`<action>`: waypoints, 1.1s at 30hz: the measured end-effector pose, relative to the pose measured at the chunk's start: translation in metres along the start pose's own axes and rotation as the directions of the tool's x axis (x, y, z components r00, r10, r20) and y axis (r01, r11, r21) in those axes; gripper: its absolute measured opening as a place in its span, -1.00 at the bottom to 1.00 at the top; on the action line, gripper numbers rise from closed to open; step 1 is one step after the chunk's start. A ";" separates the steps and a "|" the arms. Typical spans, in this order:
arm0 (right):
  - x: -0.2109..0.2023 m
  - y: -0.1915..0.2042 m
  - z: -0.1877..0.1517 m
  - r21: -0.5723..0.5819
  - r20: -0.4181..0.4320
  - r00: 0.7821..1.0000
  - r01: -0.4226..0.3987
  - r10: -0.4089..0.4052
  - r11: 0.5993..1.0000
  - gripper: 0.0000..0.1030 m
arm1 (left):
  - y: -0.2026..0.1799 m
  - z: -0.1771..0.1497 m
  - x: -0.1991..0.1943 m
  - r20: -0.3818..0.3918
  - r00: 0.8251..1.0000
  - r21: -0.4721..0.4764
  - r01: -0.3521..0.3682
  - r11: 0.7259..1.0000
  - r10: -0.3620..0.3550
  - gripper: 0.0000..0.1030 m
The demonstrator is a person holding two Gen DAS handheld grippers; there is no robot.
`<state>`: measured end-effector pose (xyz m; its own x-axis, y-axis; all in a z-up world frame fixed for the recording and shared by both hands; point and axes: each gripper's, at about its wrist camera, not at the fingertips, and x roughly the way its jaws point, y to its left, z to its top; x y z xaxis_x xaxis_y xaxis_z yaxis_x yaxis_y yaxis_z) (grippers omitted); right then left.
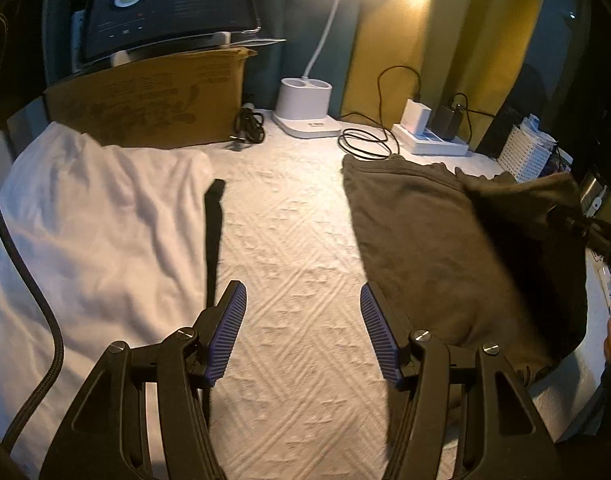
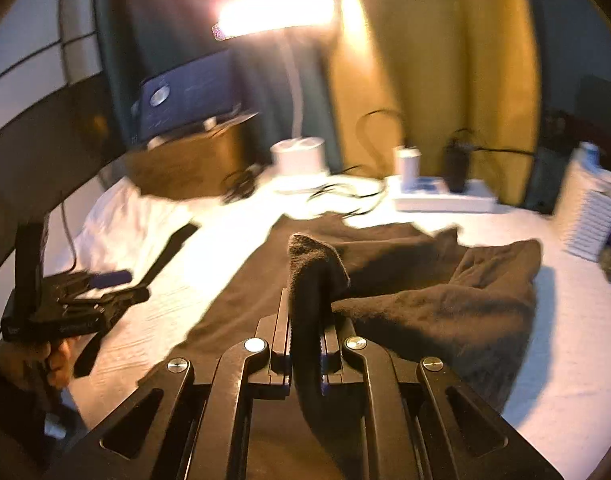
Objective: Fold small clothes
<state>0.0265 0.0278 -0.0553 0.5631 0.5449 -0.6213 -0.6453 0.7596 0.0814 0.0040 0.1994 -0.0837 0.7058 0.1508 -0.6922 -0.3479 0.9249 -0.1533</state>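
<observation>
Two garments lie on the white textured cover (image 1: 297,240): a white cloth (image 1: 97,232) at the left and a dark grey garment (image 1: 433,248) at the right, well apart, with bare cover between them. A black strap (image 1: 214,240) runs along the white cloth's inner edge.

The left gripper (image 1: 303,332) hangs over that bare strip with its jaws standing wide and nothing between the blue ribbed pads (image 1: 229,336). In the right wrist view it shows at the left edge (image 2: 105,292), held in a hand (image 2: 33,364).

The right gripper (image 2: 307,344) has its jaws clamped narrow on a fold of the dark garment (image 2: 445,304). The pinched cloth rises in a hump above the fingertips, and the rest trails down onto the cover in a rumpled heap to the right. In the left wrist view the lifted edge hangs as a dark flap at the right, where the right gripper (image 1: 597,232) is only partly seen.

At the back stand a cardboard box (image 1: 153,100) with a black device (image 1: 165,8) on top, a lit white lamp (image 1: 305,108), a power strip (image 1: 433,140) with chargers, and loose black cables (image 1: 365,144).
</observation>
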 end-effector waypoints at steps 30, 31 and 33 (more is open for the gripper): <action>0.061 0.097 -0.069 -0.106 -0.257 0.941 -0.256 0.222 0.961 0.39 | -0.028 0.002 -0.017 0.007 1.000 0.076 0.014 0.997 -0.015 0.16; 0.058 0.097 -0.069 -0.117 -0.255 0.942 -0.252 0.216 0.961 0.40 | -0.032 0.003 -0.017 0.008 1.000 0.085 0.014 0.996 -0.014 0.16; 0.050 0.093 -0.069 -0.114 -0.254 0.943 -0.249 0.215 0.962 0.40 | -0.038 0.007 -0.015 0.009 1.000 0.096 0.014 0.995 -0.014 0.16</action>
<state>-0.0403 0.1013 -0.1326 0.2616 0.5869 -0.7662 -0.8197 0.5542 0.1447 0.0106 0.1646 -0.0628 0.7162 0.1404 -0.6837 -0.2776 0.9560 -0.0944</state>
